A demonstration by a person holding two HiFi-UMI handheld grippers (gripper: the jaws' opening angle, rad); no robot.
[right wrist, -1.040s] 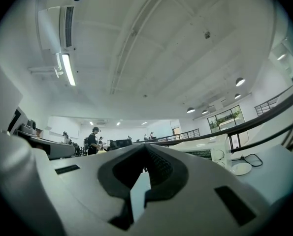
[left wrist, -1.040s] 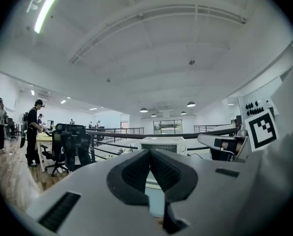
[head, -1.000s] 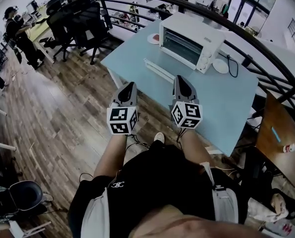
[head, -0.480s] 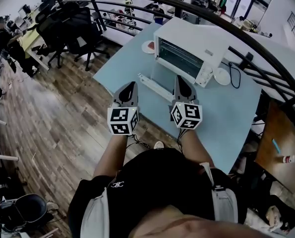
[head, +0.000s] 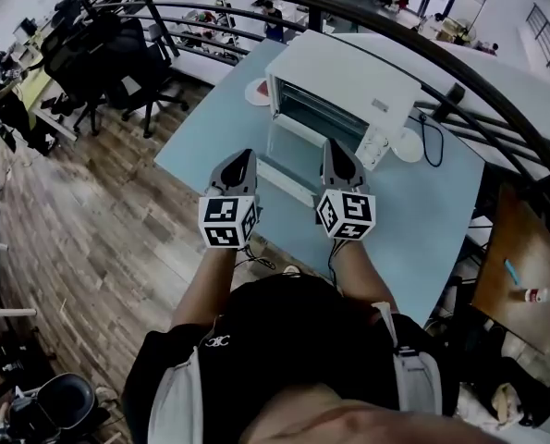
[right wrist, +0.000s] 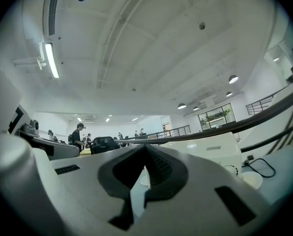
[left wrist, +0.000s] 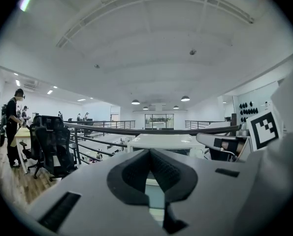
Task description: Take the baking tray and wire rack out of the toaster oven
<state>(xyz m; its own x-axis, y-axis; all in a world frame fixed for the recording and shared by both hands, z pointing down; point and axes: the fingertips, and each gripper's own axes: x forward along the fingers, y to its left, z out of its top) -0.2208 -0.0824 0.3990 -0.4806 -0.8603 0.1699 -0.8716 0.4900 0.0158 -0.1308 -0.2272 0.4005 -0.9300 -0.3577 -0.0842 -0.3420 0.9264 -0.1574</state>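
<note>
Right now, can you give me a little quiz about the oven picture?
1. True or false: the toaster oven has its door hanging open.
2. What do the left gripper and the right gripper hold? A: a baking tray. B: a wire rack. C: nothing, both are shut and empty.
3. Fill in: the oven stands on a light ___ table.

Key: 1 true; 2 C; 3 blue.
</note>
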